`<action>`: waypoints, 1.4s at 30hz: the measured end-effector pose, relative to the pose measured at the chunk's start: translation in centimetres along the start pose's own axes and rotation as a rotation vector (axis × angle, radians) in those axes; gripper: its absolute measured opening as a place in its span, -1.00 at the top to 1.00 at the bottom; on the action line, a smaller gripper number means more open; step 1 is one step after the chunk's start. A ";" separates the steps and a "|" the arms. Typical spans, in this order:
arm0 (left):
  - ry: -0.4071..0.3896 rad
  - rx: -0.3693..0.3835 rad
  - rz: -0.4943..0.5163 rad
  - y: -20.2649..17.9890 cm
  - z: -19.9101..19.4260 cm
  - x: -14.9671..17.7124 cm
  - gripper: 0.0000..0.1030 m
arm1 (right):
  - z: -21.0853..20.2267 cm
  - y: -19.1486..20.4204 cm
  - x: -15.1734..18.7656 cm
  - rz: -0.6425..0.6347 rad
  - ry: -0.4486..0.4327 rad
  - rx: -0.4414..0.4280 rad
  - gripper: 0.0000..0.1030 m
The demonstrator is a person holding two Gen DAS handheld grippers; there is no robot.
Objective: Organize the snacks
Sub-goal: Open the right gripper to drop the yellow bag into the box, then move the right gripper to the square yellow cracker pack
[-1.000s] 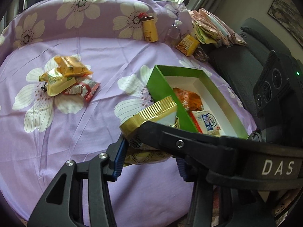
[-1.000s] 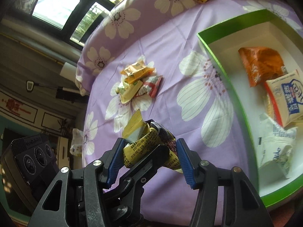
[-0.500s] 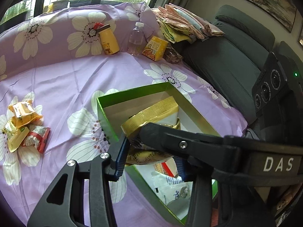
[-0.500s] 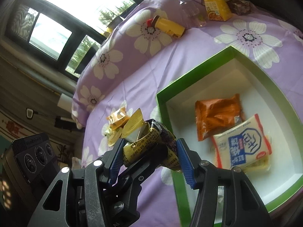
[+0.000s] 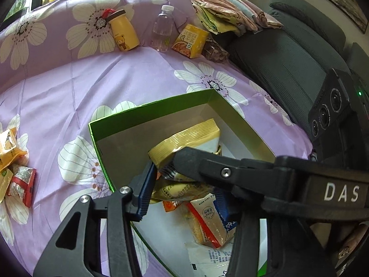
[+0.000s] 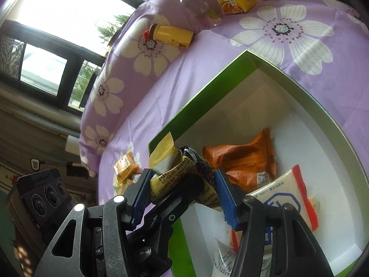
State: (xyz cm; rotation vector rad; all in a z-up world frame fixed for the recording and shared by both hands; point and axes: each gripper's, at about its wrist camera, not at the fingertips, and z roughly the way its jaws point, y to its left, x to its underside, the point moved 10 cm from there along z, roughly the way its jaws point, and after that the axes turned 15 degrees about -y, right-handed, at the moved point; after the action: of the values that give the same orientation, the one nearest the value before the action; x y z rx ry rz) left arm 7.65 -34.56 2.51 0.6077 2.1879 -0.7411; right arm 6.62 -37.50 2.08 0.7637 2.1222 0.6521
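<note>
Both grippers hold one gold snack packet point(image 5: 191, 136) above the open green box point(image 5: 150, 110). My left gripper point(image 5: 184, 191) has the packet between its blue pads, touching them, while its jaws are opening slightly. In the left wrist view a black finger of the right gripper crosses in front. My right gripper point(image 6: 183, 184) is shut on the same gold snack packet point(image 6: 166, 180) over the near left corner of the green box point(image 6: 203, 87). In the box lie an orange packet point(image 6: 239, 161), a white, blue and red packet point(image 6: 283, 191) and a white pouch point(image 5: 207, 258).
A small pile of snack packets point(image 5: 11, 161) lies on the purple flowered cloth left of the box. At the back stand a yellow bottle point(image 5: 123, 33), a water bottle point(image 5: 162, 32) and a yellow carton point(image 5: 190, 41). Folded cloths point(image 5: 226, 16) and a dark sofa point(image 5: 288, 57) are on the right.
Both grippers have carried the gold packet from over the cloth left of the box to above the box's inside. The snack pile has slid to the left edge of the left wrist view.
</note>
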 end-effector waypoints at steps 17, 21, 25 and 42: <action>-0.036 0.000 -0.054 2.2 -5.3 -0.5 -0.55 | -1.1 1.1 0.3 -0.039 -0.070 -0.021 -0.27; -0.057 -0.034 -0.078 3.9 -7.1 -0.4 -0.62 | -1.1 1.9 0.9 -0.076 -0.071 -0.001 -0.28; -0.080 -0.081 -0.126 6.4 -9.3 -0.3 -0.69 | -1.3 2.1 1.8 -0.153 -0.079 0.087 -0.28; -0.163 -0.384 -0.417 21.7 -21.7 5.4 -0.96 | 1.1 9.0 6.7 -0.301 -0.015 0.085 -0.69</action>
State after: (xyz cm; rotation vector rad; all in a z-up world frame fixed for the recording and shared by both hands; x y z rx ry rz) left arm 7.05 -3.42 3.73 -0.1046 2.2426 -0.5284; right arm 6.71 -26.36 4.11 0.4774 2.2030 0.3958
